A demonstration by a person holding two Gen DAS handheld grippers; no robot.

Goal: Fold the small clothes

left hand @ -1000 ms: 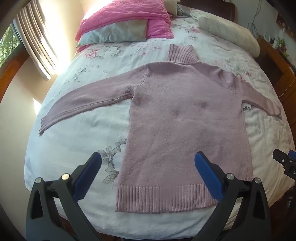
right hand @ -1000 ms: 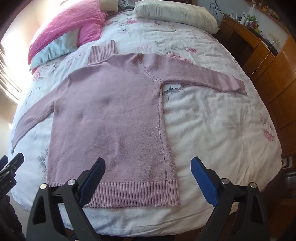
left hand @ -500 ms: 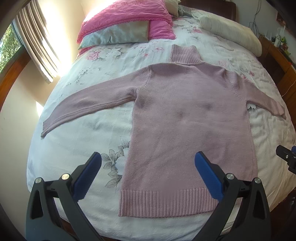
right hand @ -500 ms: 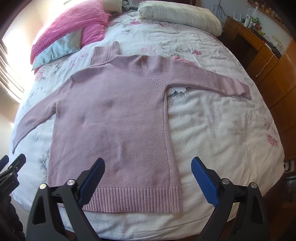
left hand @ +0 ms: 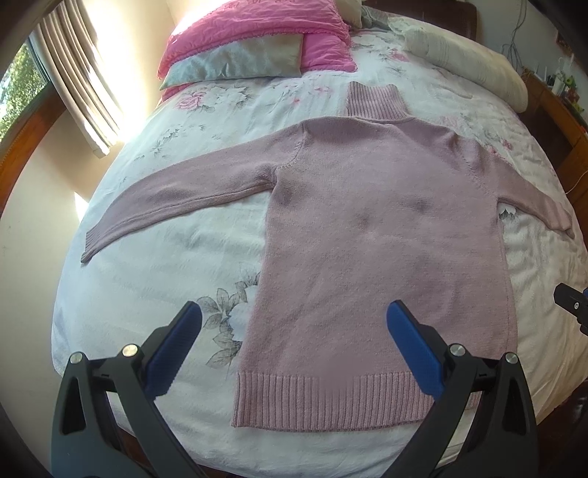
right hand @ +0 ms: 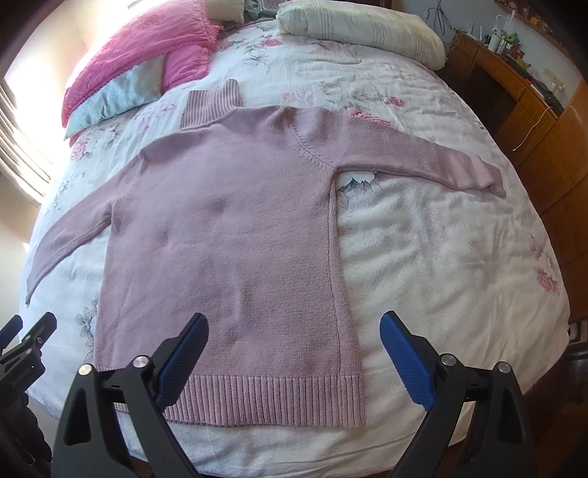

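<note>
Pink knit sweater [left hand: 382, 235] lies flat, face up, mid-bed, hem at bed's [left hand: 154, 279] foot edge, collar toward pillows [left hand: 257, 40], both sleeves spread toward side edges. Likely soft, limp, light; knit should grip well, may stretch (pinch, don't drag). Best holds: sleeve cuffs or hem corners. Left gripper [left hand: 290, 349] spread wide, holding nothing, hovering above hem. Right gripper [right hand: 294, 353] equally wide, empty, touching no cloth.

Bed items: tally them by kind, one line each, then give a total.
Sweater: 1, pink-mauve knit, laid flat with sleeves spread
Pink pillows: 1
Grey-blue cushions: 1
Cream pillows: 1
Total: 4, not counting partly hidden bedding at the headboard.
</note>
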